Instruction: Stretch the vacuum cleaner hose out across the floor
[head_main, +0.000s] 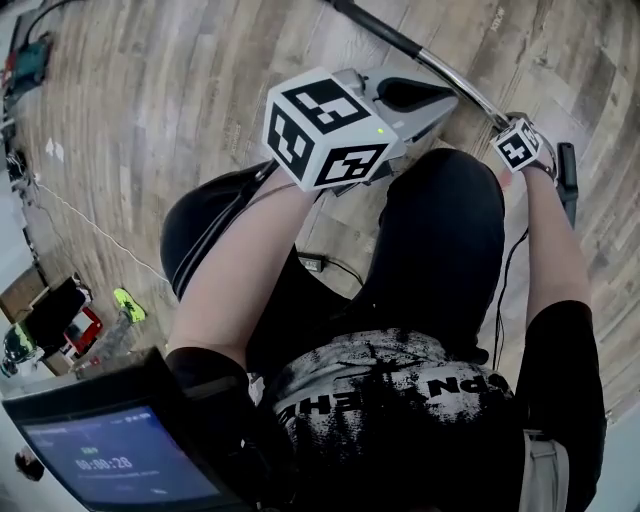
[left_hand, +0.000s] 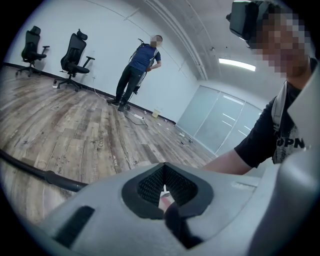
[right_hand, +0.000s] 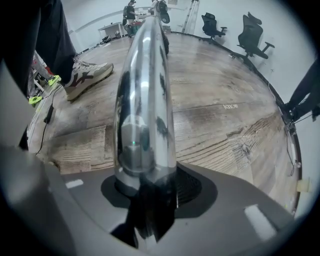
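Wood-plank floor (head_main: 150, 90), open room | black hose (left_hand: 35, 172) lies low along planks | right tool (right_hand: 147, 192) aimed downward, jaws apart around chrome wand (right_hand: 145, 90), probably letting it rest | left tool (left_hand: 165, 192) jaws together, apparently idle, held clear.

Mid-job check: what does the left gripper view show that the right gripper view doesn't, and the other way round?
Left gripper view only: the black hose lying on the floor at left, a person in a blue shirt standing near the far wall, and glass partitions.
Right gripper view only: the chrome tube standing between the right gripper's jaws, and a sneaker at left.
Both: the wood-plank floor and two black office chairs.
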